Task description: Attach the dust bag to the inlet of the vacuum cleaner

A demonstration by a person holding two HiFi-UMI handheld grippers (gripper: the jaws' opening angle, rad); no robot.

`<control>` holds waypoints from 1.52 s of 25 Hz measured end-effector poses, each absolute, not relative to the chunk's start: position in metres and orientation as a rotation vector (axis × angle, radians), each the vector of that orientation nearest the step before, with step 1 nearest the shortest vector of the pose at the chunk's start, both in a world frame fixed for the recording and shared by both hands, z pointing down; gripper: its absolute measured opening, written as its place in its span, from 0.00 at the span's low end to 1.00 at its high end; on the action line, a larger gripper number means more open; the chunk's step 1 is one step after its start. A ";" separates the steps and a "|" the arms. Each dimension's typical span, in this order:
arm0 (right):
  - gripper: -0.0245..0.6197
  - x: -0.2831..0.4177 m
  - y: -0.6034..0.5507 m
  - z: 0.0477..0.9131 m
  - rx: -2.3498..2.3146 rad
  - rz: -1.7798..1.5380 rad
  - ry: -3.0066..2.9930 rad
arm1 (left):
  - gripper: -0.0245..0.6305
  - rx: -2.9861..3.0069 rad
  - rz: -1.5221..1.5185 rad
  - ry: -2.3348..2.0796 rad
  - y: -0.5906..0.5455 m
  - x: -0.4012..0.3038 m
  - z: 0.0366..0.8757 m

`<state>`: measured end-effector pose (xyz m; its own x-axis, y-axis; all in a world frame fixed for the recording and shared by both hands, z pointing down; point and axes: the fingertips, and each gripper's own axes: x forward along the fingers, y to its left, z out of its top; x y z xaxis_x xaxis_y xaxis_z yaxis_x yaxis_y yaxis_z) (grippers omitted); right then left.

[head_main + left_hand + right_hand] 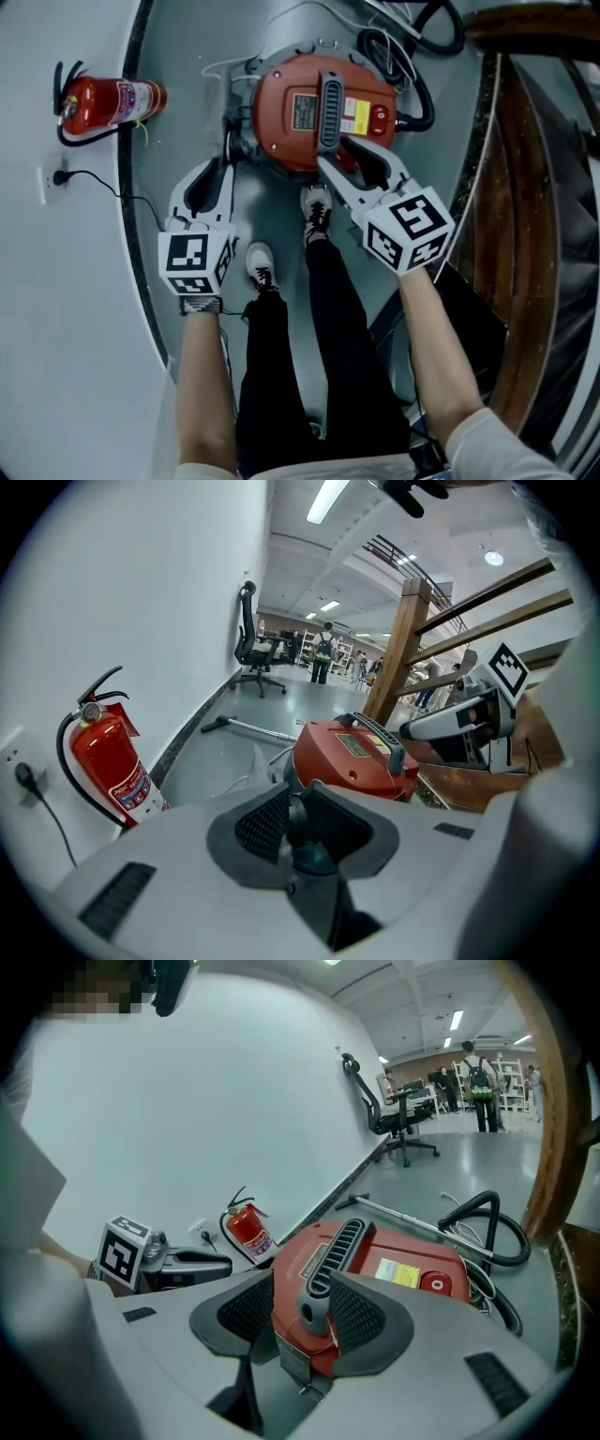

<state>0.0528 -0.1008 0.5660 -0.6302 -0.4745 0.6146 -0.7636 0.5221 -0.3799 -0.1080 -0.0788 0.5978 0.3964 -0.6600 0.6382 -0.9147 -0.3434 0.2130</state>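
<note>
The red vacuum cleaner (309, 122) stands on the grey floor in front of my feet, with a grey handle (329, 112) along its top. My right gripper (337, 155) reaches over its near edge. In the right gripper view the near end of the handle (328, 1260) lies between the pads of the right gripper (302, 1302), with a gap left on one side. My left gripper (225, 161) points at the vacuum's left flank. There the left gripper (298, 803) has its jaws nearly together around a small dark part that I cannot identify. I cannot pick out a dust bag.
A red fire extinguisher (108, 105) lies by the white wall, next to a socket with a plug (58, 176). A black hose (412, 56) coils behind the vacuum. A wooden stair rail (525, 187) runs along the right. A metal wand (253, 727) lies on the floor beyond.
</note>
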 end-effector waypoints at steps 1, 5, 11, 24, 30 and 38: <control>0.35 0.052 -0.100 0.561 1.014 0.883 -2.331 | 0.15 2.118 0.611 -1.340 -0.079 -0.109 0.593; 0.33 0.050 -0.096 0.540 1.027 0.866 -2.344 | 0.08 2.146 0.618 -1.341 -0.078 -0.110 0.574; 0.14 0.051 -0.090 0.502 1.041 0.793 -2.350 | 0.04 2.178 0.595 -1.335 -0.072 -0.110 0.536; 0.08 0.052 -0.069 0.335 1.034 0.552 -2.408 | 0.04 2.374 0.513 -1.307 -0.072 -0.094 0.369; 0.08 0.048 -0.060 0.281 1.008 0.426 -2.430 | 0.04 2.473 0.513 -1.295 -0.064 -0.092 0.313; 0.08 0.041 -0.041 0.230 0.922 0.277 -2.433 | 0.04 2.571 0.609 -1.185 -0.044 -0.079 0.255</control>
